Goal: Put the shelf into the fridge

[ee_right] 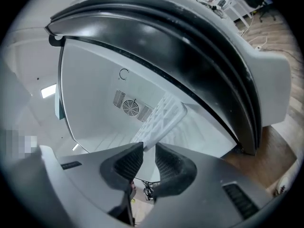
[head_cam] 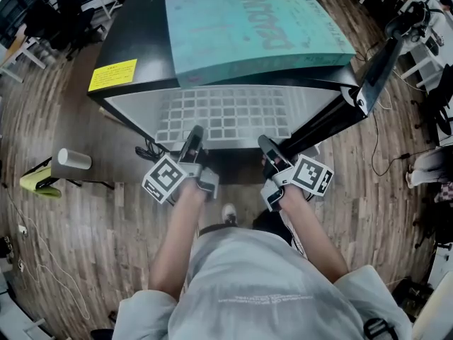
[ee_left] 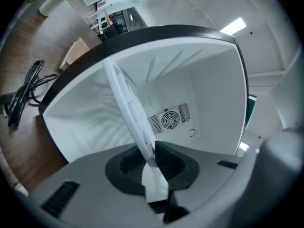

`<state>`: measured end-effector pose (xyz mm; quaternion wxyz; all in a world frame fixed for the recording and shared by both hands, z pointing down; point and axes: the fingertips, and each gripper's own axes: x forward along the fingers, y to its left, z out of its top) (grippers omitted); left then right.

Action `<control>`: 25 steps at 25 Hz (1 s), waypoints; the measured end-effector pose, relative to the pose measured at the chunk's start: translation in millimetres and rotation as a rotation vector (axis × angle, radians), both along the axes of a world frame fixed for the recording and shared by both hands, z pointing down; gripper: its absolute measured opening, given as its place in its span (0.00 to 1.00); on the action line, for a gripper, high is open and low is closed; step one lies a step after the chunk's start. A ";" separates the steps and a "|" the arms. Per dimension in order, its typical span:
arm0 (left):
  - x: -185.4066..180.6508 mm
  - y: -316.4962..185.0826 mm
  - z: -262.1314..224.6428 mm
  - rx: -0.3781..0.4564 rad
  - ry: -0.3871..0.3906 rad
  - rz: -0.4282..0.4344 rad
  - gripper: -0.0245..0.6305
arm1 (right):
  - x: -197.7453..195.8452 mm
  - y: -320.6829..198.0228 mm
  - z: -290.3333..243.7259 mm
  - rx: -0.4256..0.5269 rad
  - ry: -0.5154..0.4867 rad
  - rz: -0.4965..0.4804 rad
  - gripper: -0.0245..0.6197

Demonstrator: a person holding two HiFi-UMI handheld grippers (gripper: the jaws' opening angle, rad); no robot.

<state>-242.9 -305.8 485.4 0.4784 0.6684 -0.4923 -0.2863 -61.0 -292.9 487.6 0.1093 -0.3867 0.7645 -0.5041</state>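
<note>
A white grid shelf lies flat in the mouth of a small black fridge, its far part inside the white cavity. My left gripper is shut on the shelf's near edge at the left. My right gripper is shut on the same edge at the right. In the left gripper view the shelf runs edge-on from between the pads of the left gripper toward the back wall's fan vent. The right gripper view shows the shelf leading from the right gripper into the cavity.
The fridge door stands open at the right. A teal board lies on the fridge top, beside a yellow sticker. A black cable lies on the wooden floor at the left, with a white roll further left.
</note>
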 end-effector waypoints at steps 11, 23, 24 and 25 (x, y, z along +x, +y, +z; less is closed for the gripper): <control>-1.9 -19.2 0.4 0.004 0.002 -0.016 0.13 | -1.5 -18.9 -0.5 0.026 0.085 0.051 0.18; -3.2 -45.8 0.4 0.000 0.008 -0.023 0.13 | -3.2 -44.0 -0.7 0.040 0.131 0.091 0.18; -3.8 -48.2 0.3 -0.001 0.010 -0.024 0.13 | -3.8 -46.1 -0.8 0.040 0.139 0.096 0.18; -4.2 -50.2 0.2 -0.001 0.012 -0.025 0.13 | -4.4 -47.9 -0.9 0.039 0.145 0.101 0.18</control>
